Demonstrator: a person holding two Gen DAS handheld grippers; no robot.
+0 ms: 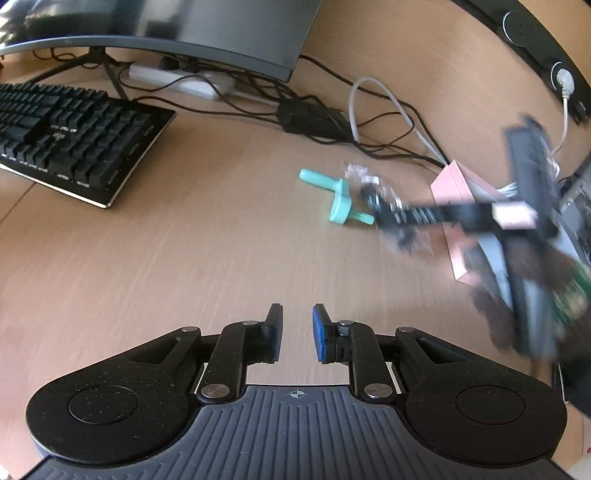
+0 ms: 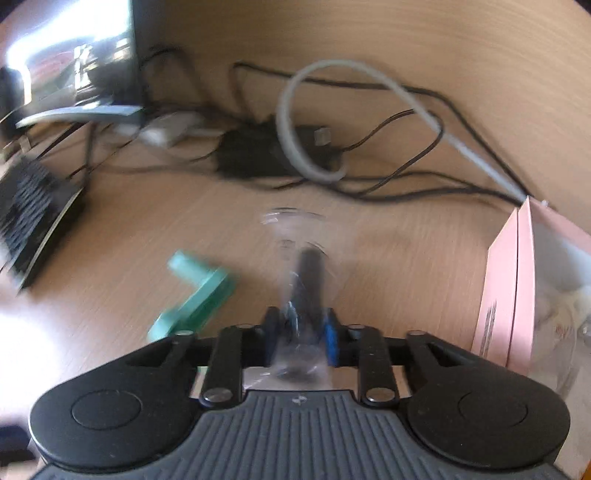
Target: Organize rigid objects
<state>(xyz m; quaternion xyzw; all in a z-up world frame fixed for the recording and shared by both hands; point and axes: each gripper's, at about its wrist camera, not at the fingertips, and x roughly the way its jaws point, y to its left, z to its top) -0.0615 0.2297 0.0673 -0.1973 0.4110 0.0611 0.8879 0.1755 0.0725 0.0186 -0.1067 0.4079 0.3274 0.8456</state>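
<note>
While both views blur, the right claw (image 2: 301, 328) grips one clear bag (image 2: 295, 288) with a dark part inside, over the wooden bench (image 2: 369, 258). Left claw (image 1: 297, 330): narrow gap, empty. One green tool (image 1: 340, 197), one pink box (image 2: 506, 291), one keyboard (image 1: 70, 140), one monitor (image 1: 207, 29).

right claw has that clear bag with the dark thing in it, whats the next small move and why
Probably lift the clear bag slightly: the right claw is pinching its near end, and the rest trails near the teal tool.
</note>
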